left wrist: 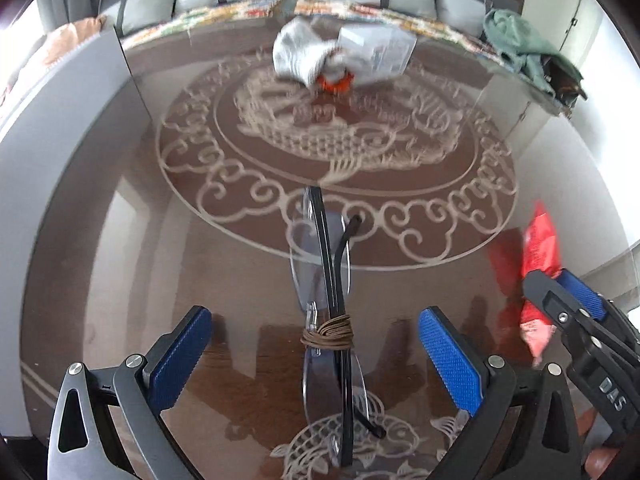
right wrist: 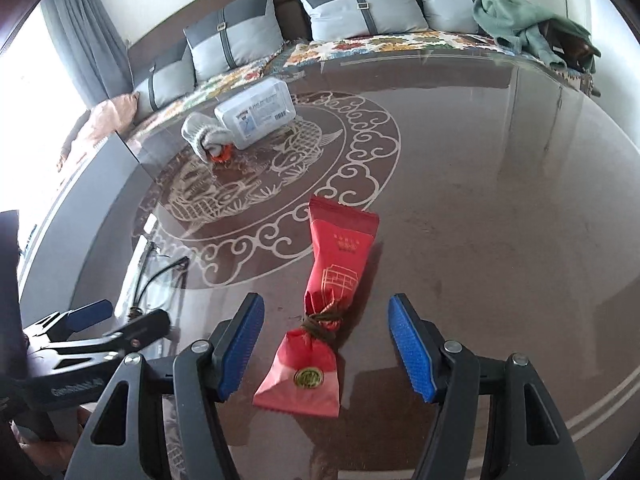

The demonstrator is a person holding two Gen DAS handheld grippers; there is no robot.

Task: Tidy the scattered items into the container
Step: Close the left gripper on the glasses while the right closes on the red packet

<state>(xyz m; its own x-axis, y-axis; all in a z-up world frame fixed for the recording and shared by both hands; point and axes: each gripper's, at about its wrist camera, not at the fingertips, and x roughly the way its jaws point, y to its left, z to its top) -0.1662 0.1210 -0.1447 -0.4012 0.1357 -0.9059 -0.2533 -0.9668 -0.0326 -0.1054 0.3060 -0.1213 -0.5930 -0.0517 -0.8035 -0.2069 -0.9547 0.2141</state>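
Observation:
Folded glasses [left wrist: 326, 280] with a brown cord wound round them lie on the glass table. My left gripper [left wrist: 316, 354] stands open over them, its blue pads [left wrist: 180, 356] well apart from the frame on both sides. A red packet [right wrist: 340, 276], tied at its waist with brown cord, lies between the open fingers of my right gripper [right wrist: 326, 344], untouched by either pad. The packet [left wrist: 540, 248] also shows in the left wrist view. A clear plastic container [right wrist: 256, 120] lies at the far side, with a grey-white glove [right wrist: 200, 132] and a small orange thing [right wrist: 222, 154] against it.
The brown glass table [right wrist: 480, 200] bears a pale fish pattern. Behind its far edge runs a sofa with grey cushions [right wrist: 236, 40] and a green cloth [right wrist: 520, 20]. The two grippers stand close side by side; my left gripper [right wrist: 100, 320] shows beside the glasses [right wrist: 160, 276].

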